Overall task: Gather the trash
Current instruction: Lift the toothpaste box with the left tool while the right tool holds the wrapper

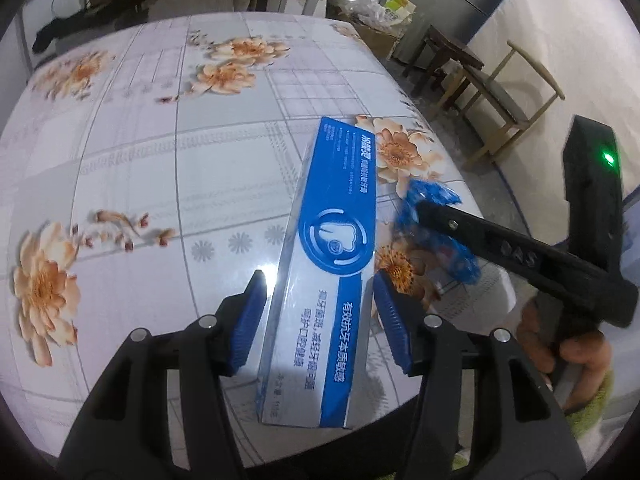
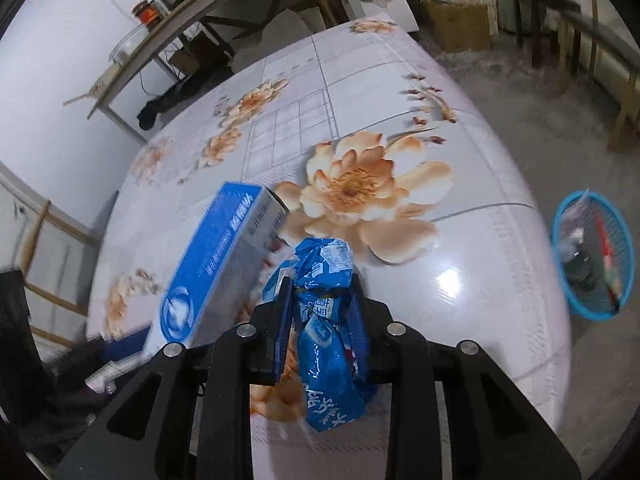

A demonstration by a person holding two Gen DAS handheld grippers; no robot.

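A long blue and white toothpaste box (image 1: 332, 256) lies on the floral table (image 1: 160, 160). My left gripper (image 1: 320, 300) is open, its blue pads on either side of the box's near half with small gaps. The box also shows in the right wrist view (image 2: 216, 272). My right gripper (image 2: 320, 300) is shut on a crumpled blue plastic wrapper (image 2: 324, 340) just above the table, right of the box. In the left wrist view the right gripper (image 1: 416, 210) and the wrapper (image 1: 436, 196) sit to the box's right.
A blue mesh basket (image 2: 592, 256) with some trash inside stands on the floor to the right of the table. Wooden chairs (image 1: 504, 92) and a cardboard box (image 2: 460, 24) stand beyond the table's far edge. A side table (image 2: 160, 40) with jars is at left.
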